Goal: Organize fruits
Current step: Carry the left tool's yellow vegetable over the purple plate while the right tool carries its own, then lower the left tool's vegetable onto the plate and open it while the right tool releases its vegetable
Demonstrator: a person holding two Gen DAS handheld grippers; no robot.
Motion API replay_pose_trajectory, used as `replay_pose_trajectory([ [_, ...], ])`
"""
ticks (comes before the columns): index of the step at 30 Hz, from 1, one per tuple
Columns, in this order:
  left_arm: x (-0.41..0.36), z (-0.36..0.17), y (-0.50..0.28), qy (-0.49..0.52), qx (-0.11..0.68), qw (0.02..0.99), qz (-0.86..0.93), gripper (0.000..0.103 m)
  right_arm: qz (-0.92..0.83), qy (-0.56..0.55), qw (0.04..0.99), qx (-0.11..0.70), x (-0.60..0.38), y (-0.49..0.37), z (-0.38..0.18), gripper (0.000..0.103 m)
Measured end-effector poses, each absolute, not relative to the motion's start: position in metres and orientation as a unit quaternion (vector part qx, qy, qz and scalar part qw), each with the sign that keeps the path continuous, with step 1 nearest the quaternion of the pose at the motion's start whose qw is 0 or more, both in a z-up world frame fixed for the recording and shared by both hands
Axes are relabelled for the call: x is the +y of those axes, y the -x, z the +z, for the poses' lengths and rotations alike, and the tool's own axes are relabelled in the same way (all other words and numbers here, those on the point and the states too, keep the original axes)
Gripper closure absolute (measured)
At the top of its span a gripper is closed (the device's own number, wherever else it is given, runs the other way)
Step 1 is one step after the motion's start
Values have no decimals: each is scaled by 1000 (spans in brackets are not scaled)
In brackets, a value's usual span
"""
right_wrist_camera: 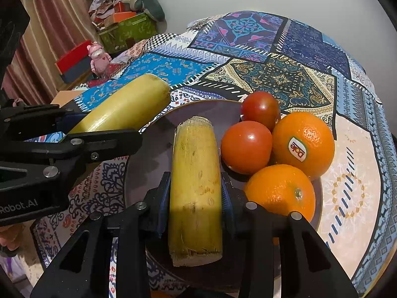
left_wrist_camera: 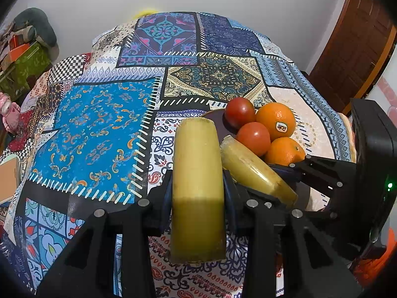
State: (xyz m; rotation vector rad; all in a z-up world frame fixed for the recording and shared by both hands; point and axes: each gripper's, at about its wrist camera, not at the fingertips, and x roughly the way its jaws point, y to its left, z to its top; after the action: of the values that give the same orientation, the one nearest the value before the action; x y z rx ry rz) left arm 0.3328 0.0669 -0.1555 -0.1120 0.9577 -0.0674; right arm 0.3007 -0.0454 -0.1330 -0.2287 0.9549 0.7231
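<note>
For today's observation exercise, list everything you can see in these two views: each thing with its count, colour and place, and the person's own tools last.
sugarcane pieces: 2, yellow-green; one over the plate, one left of it, over the cloth
tomatoes: 2, red; far tomato and near tomato on the plate
oranges: 2, orange; stickered orange and plain orange on the plate's right side
plate: 1, dark purple; on the table
tablecloth: 1, patchwork, mostly blue; covers the table
pink figurine: 1; beyond the table, left
green box: 1; by the wall
right tongs: black, blue pads, shut on the piece over the plate
left tongs: black, shut on the other piece
</note>
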Motion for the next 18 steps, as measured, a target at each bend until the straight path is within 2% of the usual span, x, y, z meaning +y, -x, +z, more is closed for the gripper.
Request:
replay_pose_trajectory([
  [18, 59, -165, -348, 78, 481, 873, -10, 66, 348, 75, 836, 418, -88, -284, -108, 67],
])
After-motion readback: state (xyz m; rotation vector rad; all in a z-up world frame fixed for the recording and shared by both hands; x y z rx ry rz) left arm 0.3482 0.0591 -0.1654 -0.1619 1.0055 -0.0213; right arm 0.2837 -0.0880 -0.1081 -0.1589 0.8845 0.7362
